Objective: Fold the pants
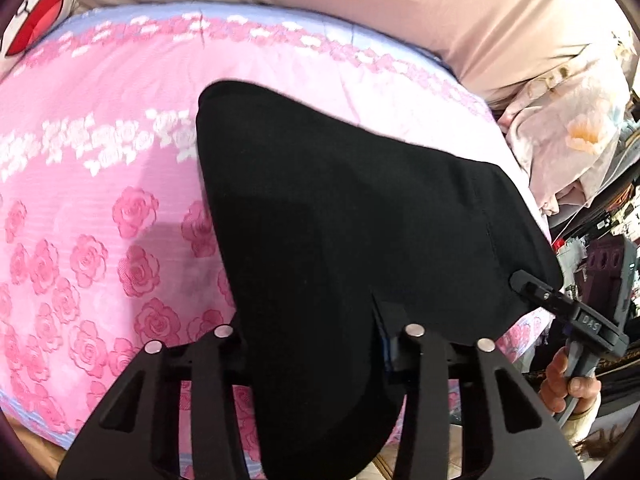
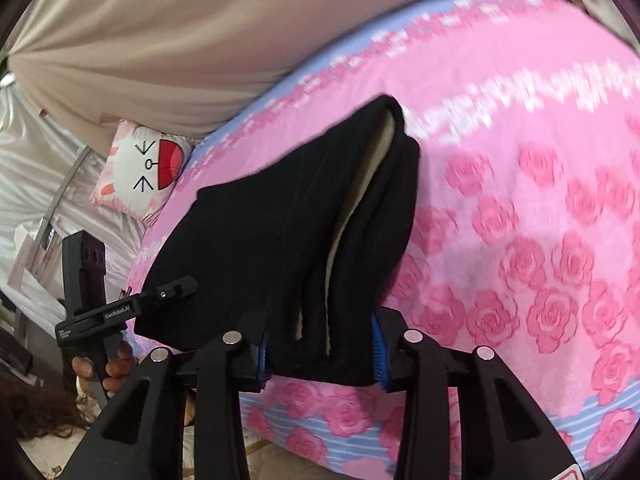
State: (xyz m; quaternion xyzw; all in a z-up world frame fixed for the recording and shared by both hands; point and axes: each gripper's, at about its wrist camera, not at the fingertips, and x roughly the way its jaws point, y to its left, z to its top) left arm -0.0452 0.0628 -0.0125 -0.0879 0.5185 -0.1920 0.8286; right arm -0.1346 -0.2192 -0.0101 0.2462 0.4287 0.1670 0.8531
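Nearest in the right wrist view, the right tongs (image 2: 322, 354) pinch a thick bunch of black fleece-lined pants (image 2: 280, 248) between blue ribbed pads (image 2: 378, 354); the layers fill the gap and a cream lining shows along the folds. That lining appears only here; the left wrist view shows the same pants (image 1: 340, 240) as one plain black sheet. Closest in that view, the left tongs (image 1: 316, 344) are also clamped on the cloth, which spills over and hides their pads, so the grip reads from the bunched fabric between the arms.

Each view catches the other tool at the garment's side: the right tongs (image 1: 532, 286) bite the pants' edge at the right of the left view, with a hand (image 1: 568, 388) on the grip below, and the left tongs (image 2: 178, 288) meet the cloth's left edge in the right view, with a hand (image 2: 108, 368) beneath.

Held up by both grips along the bed's near edge, the pants stretch away over a pink rose-patterned bedspread with blue borders (image 2: 540, 240). Beyond, by the bed's far edge, a white cartoon-cat cushion (image 2: 140, 168) lies against beige draped curtain fabric (image 2: 180, 40). Only the left view shows a floral pale cloth heap (image 1: 568, 140) off the bed's far right corner.
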